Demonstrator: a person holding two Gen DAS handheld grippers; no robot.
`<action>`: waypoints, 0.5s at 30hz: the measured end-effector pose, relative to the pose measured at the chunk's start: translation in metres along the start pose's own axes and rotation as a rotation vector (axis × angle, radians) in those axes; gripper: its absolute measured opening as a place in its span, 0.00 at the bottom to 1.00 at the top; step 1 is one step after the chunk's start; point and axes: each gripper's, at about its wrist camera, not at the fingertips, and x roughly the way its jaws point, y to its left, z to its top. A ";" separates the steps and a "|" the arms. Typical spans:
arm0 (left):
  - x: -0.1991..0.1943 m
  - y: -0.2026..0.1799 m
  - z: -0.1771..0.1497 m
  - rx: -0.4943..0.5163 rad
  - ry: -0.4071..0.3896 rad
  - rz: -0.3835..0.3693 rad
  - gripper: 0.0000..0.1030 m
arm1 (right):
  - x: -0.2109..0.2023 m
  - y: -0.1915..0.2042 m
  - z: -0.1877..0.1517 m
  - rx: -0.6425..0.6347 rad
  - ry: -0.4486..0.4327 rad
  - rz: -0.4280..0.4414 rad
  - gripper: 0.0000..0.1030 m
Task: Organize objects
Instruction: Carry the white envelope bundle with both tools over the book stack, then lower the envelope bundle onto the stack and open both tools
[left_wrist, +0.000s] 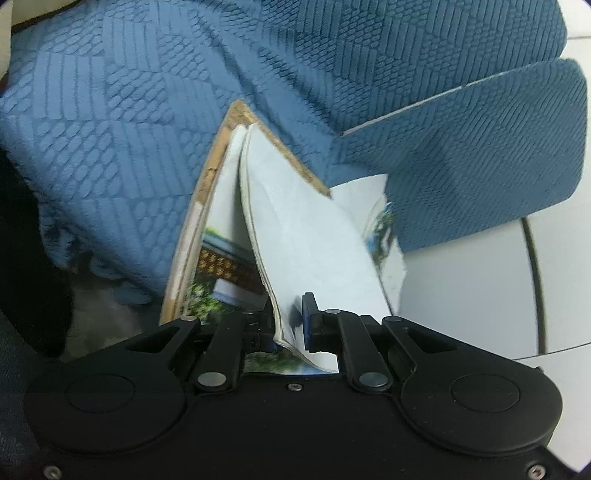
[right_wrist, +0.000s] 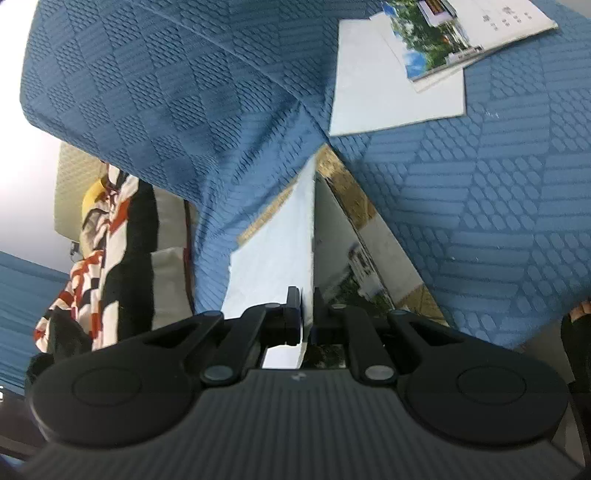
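The left gripper (left_wrist: 291, 321) has its jaws closed on a sheaf of white pages from a thin, glossy brown-bordered booklet (left_wrist: 295, 240) that hangs open against the blue quilted sofa cushion (left_wrist: 122, 129), its cover with a building photograph splayed off to the left. The right gripper (right_wrist: 306, 314) likewise has its jaws clamped on a thin white sheet with a gold-brown edged cover (right_wrist: 273, 251) beside it; whether this is the same booklet, I cannot tell. Further off in the right wrist view, a second photo-covered pamphlet (right_wrist: 461, 40) lies on a loose white sheet (right_wrist: 388, 92) on the cushion. The likely trouble is tearing: each grip holds only a few leaves, so the hanging weight of the rest could rip the pages at the spine or let them slide free. The floppy cover could also fold under when set down. Small dark characters are printed on the far pamphlet, but they are too blurred to read; no brand is legible.
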 end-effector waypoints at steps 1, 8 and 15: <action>0.001 0.001 -0.001 0.003 0.005 0.011 0.09 | 0.002 0.000 -0.001 -0.009 0.005 -0.010 0.10; 0.002 -0.004 -0.007 0.049 0.014 0.063 0.16 | 0.012 -0.005 -0.007 -0.043 0.030 -0.070 0.10; -0.009 -0.017 -0.011 0.112 -0.020 0.103 0.44 | 0.017 -0.001 -0.011 -0.092 0.046 -0.091 0.10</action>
